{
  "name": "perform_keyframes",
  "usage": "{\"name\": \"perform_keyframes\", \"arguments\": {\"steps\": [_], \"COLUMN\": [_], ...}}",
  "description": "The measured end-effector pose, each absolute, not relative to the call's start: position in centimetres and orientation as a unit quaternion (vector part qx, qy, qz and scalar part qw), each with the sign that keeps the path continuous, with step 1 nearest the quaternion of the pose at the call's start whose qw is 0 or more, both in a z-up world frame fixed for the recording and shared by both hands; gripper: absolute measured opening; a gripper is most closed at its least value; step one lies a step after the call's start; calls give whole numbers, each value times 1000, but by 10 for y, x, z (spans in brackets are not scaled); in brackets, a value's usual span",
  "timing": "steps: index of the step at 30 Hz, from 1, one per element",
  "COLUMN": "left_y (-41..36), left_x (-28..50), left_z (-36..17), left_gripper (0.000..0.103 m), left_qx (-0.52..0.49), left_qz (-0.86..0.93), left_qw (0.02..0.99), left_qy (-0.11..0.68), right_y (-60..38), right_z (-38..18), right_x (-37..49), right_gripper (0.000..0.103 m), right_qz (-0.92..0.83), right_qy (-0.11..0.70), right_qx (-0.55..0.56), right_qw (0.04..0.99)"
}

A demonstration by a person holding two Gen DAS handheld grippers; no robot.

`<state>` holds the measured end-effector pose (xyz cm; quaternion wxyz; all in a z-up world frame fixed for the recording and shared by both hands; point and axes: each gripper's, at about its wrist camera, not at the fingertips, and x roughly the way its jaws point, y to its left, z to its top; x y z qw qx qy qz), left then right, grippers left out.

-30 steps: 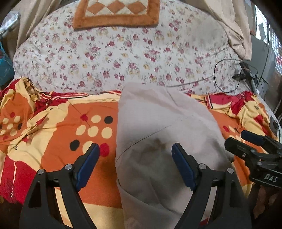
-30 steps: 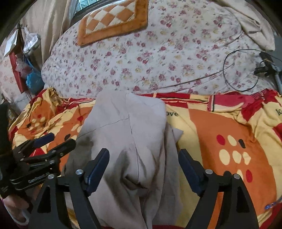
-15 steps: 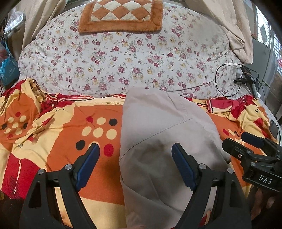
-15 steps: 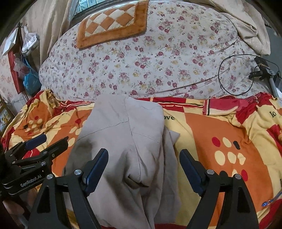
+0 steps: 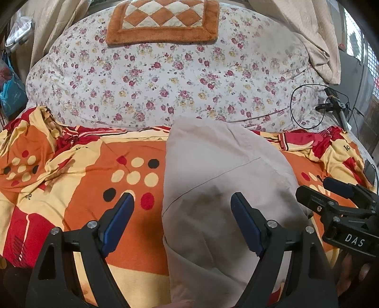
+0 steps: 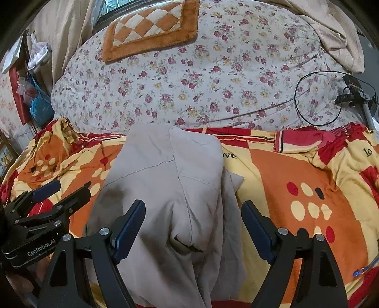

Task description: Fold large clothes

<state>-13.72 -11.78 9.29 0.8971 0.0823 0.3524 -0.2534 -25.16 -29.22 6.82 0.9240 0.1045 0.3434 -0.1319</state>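
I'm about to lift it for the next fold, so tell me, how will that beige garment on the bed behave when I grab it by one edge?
The beige garment will probably hang limp: it already sags into soft creases. Its layers look loosely stacked, so one pinched edge may let the fold slide open. The orange bedspread beneath is itself rumpled, so pushing would likely bunch both.

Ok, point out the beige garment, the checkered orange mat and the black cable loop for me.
beige garment [image 6: 165, 180], right wrist view, on its upper folded panel.
checkered orange mat [image 5: 163, 21], left wrist view, on its checkered center.
black cable loop [image 6: 299, 106], right wrist view, on the loop's left arc.
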Motion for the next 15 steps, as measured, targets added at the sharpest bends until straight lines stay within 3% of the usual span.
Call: {"name": "perform_keyframes", "arguments": {"steps": [15], "left_y": [-121], "left_x": [-137], "left_z": [90], "left_gripper": [84], "left_qx": [89], "left_qz": [-254], "left_qw": [896], "left_qy": [353], "right_y": [-296], "right_z": [62], "right_x": [-247], "right_gripper": [84], "right_qz": [-140], "right_qy": [351], "right_qx": [110], "right_qw": [919]}}
